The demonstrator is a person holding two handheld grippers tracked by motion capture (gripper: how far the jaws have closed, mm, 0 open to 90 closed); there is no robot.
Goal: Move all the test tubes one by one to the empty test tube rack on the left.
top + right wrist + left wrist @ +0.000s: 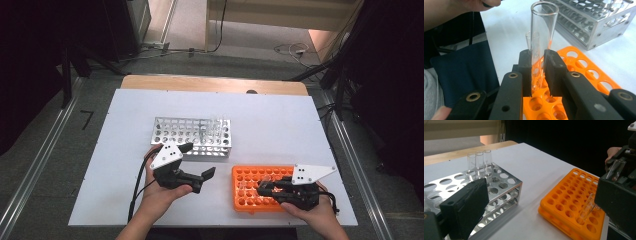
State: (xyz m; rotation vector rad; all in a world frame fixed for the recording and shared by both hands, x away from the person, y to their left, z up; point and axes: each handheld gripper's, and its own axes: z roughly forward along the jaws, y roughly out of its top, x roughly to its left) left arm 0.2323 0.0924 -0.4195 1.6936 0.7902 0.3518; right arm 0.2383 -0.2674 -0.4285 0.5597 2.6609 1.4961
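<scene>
Closest to us, the right gripper (537, 72) has its matte black, flat-faced jaws closed on a clear glass test tube (541, 37), round-mouthed and tapering downward, held upright just above the orange rack (584, 72). In the high view we see this gripper (264, 189) over the right part of that rack (245, 182), which sits near the front edge of the counter (280, 125), right of centre. The rack is glossy moulded plastic, rectangular, pierced with rows of round holes; a second clear tube (587, 207) stands tilted in one of them. Our left gripper (200, 165) has its jaws spread apart with nothing between them, near the front edge left of centre; its broad black pad (466, 205) looks rough and blocky. Just behind it stands the metal rack (192, 135), brushed aluminium sheets with round holes, stacked in tiers and joined by small screws, toward the counter's middle. Three clear tubes (480, 165) stand upright together at one end of it. The counter is a smooth white sheet over a wooden top. We can read no writing or labels anywhere.
</scene>
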